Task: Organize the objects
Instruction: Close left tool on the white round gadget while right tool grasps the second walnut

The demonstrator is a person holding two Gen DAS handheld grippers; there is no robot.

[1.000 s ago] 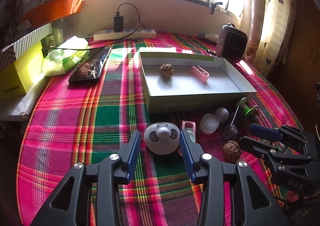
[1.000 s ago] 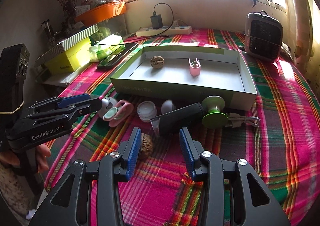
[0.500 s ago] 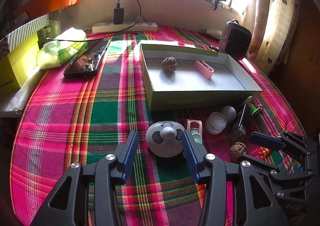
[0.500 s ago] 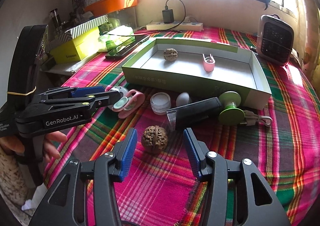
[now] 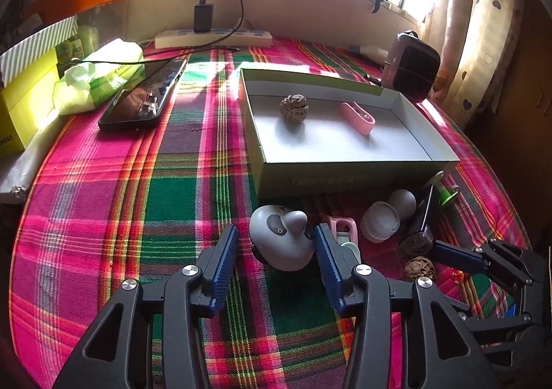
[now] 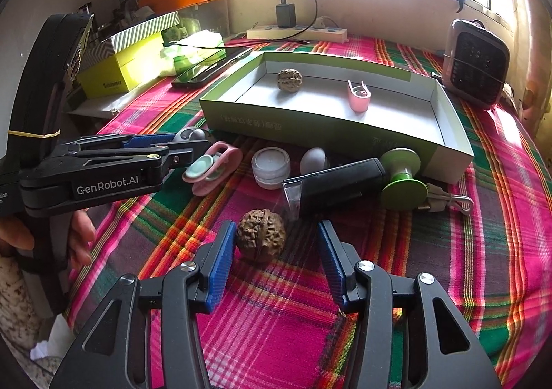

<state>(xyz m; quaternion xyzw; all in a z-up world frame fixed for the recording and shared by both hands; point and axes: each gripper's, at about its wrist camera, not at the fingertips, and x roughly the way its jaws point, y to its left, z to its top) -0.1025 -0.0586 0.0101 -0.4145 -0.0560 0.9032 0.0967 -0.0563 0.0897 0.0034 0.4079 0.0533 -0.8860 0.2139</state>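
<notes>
Objects for sorting lie on a round table (image 5: 103,182) under a bright plaid cloth. A shallow open box (image 6: 345,133) stands on the far half and already holds one walnut (image 6: 289,79) and a pink clip (image 6: 358,97). The rest are clustered on the cloth just in front of the box: a black tube (image 6: 338,182), a green knob (image 6: 402,178), a round grey panda-faced toy (image 5: 281,237), a clear lidded jar (image 6: 270,166), a pink and mint case (image 6: 212,173), a grey egg (image 6: 312,161) and a second walnut (image 6: 261,235).

The left gripper (image 5: 276,244) is wide open around the grey toy; its right finger looks to be touching the toy, the left one stands apart. The right gripper (image 6: 276,244) is also wide open, the second walnut between its fingers and close against the left finger.

Both grippers appear to be in the reaching step, with nothing grasped yet. The next move likely calls for closing each pair of fingers squarely on its item, then lifting and carrying it over the box wall. Both items are rounded and could roll or slip from an off-centre squeeze.
</notes>
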